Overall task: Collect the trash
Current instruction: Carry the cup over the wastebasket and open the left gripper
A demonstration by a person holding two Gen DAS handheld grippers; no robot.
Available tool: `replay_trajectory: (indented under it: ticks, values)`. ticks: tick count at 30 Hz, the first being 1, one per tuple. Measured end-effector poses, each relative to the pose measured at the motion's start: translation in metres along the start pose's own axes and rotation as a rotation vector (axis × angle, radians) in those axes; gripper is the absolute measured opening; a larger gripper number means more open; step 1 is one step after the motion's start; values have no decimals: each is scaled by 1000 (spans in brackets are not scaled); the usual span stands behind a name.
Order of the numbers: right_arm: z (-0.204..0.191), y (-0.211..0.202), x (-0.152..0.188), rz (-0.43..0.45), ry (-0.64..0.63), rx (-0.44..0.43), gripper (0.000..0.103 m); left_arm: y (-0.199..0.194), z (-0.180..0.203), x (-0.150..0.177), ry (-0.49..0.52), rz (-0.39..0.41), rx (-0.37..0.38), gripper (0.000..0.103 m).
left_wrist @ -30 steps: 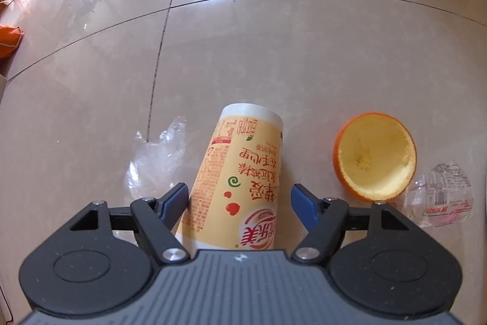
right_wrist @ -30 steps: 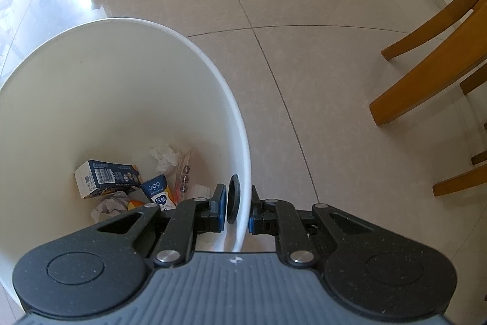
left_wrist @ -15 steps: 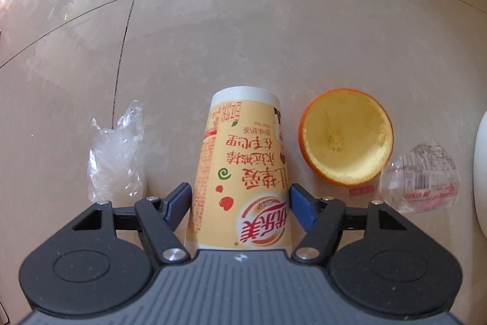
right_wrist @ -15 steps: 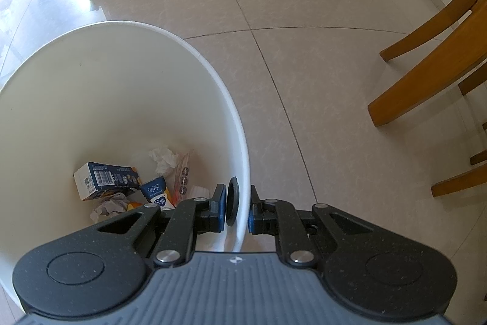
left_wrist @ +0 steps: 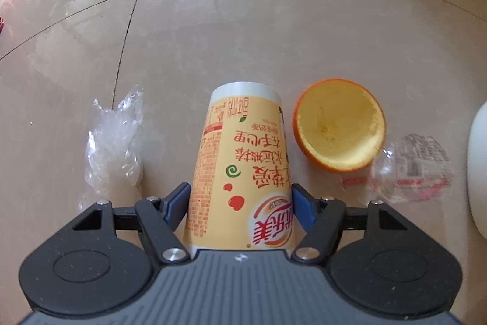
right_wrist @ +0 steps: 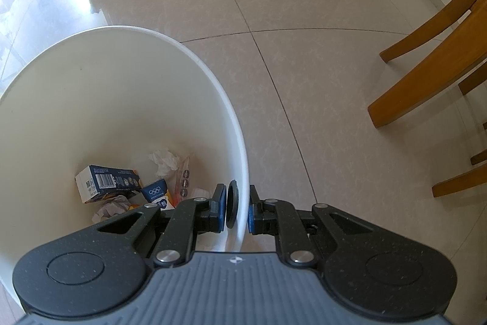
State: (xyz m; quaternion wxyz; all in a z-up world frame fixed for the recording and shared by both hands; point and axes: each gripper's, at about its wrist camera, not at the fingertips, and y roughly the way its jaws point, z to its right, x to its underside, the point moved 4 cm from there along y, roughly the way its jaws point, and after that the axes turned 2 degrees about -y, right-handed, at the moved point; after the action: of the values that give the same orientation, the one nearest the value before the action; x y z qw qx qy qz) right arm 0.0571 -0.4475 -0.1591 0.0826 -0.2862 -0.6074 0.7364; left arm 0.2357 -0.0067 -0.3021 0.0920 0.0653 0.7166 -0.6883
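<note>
A: Left view? B: The left gripper [left_wrist: 240, 206] clasps the cup [left_wrist: 243, 166] at centre; peel [left_wrist: 339, 124], bag [left_wrist: 114, 139] and wrapper [left_wrist: 417, 169] remain on the floor.
A: Right view? B: The right gripper [right_wrist: 237, 209] pinches the bin [right_wrist: 240, 142] rim lower centre; some trash is already inside.

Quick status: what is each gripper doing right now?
Left gripper: closed on the yellow printed paper cup, upside down on the floor.
Right gripper: shut on the white plastic bin's rim.

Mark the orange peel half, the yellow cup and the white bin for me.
orange peel half [left_wrist: 339, 124], left wrist view, hollow inside.
yellow cup [left_wrist: 240, 169], left wrist view, printed side.
white bin [right_wrist: 121, 87], right wrist view, inner wall.
</note>
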Motion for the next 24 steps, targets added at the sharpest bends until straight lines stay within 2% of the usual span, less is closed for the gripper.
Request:
replay_trajectory:
  ticks: [6, 14, 19, 24]
  values:
    - [1, 0, 0, 2, 3, -2, 16, -24, -4, 8, 15, 20, 42, 70]
    - [2, 3, 2, 2, 6, -8, 16, -71, 4, -1, 80, 59, 76, 70]
    - [-1, -1, 4, 2, 7, -12, 16, -123, 17, -9, 158, 86, 117, 70]
    - [-2, -2, 4, 3, 6, -12, 16, -182, 54, -22, 273, 108, 209, 70]
